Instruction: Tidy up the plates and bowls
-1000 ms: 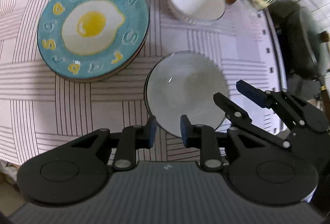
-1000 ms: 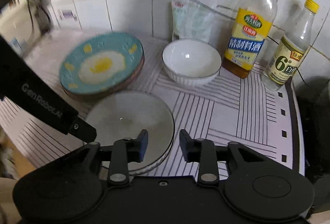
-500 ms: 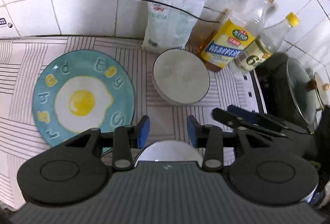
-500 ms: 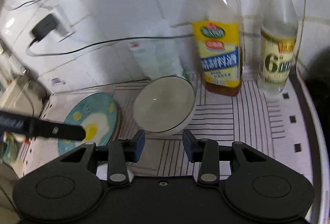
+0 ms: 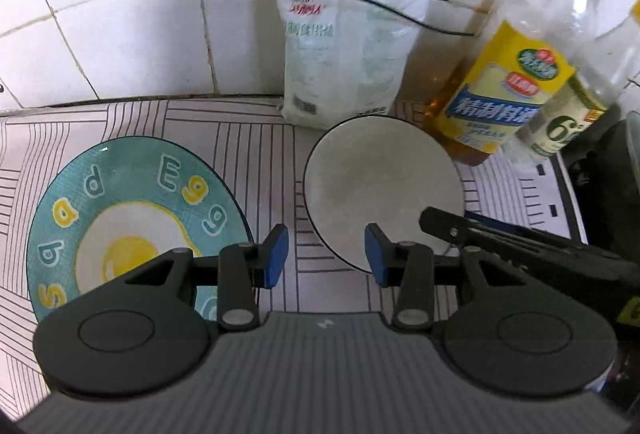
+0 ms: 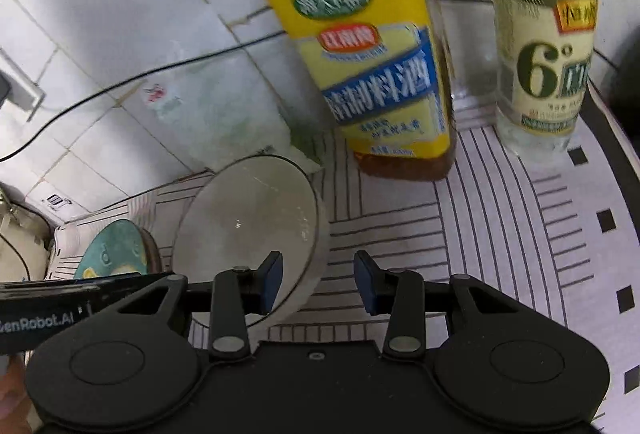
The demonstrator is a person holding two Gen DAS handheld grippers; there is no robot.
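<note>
While both fingers [image 5: 326, 254] [image 6: 318, 284] gape empty, "Egg" plate [image 5: 132, 218], "6°" bottle [image 6: 544, 46].

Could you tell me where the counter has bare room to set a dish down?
Bare mat lies in front of the two bottles, right of the white bowl. A narrower strip separates the bowl from the egg plate. The back wall is crowded: salt bag, yellow-label bottle, clear bottle.

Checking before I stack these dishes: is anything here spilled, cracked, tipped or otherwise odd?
Nothing stands out. The white bowl and the egg plate sit flat on the striped mat, unbroken as far as visible. Both bottles stand upright, with no spill around them.
</note>
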